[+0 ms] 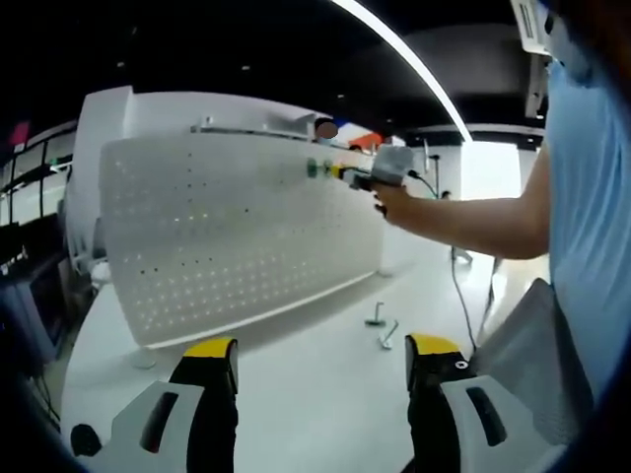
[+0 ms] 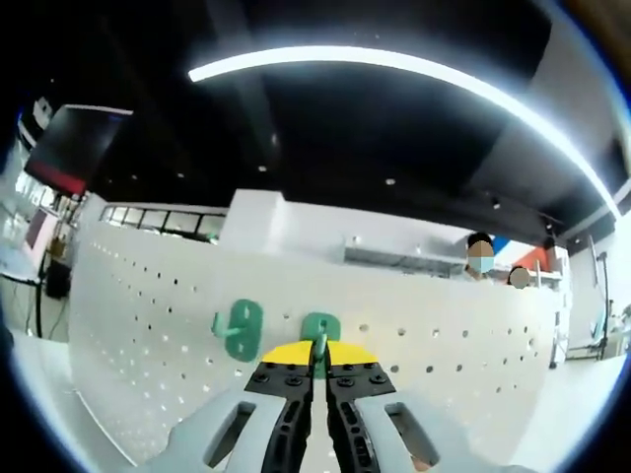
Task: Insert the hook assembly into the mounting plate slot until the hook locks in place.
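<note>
Right gripper view puts us close against the white perforated mounting plate (image 2: 148,325), with our right gripper (image 2: 318,357) pressed up to its face. The yellow-tipped jaws stand almost together, pinched on the thin stem of a green plastic hook (image 2: 319,333) whose rounded base sits flat against the plate directly ahead of the tips. Just beside it, to the left, we see a second green hook (image 2: 240,328) already seated on the plate.

From the left gripper view we look across the white table (image 1: 325,394) at the same upright plate (image 1: 227,236), and we see the person's hand holding the right gripper (image 1: 367,179) at the plate's upper edge, where the green hooks (image 1: 317,168) show as small spots. Our left gripper (image 1: 320,360) hangs low over the table with its jaws spread wide and nothing between them. Two small metal hooks (image 1: 382,325) lie loose on the tabletop ahead of it, well apart from the plate.
</note>
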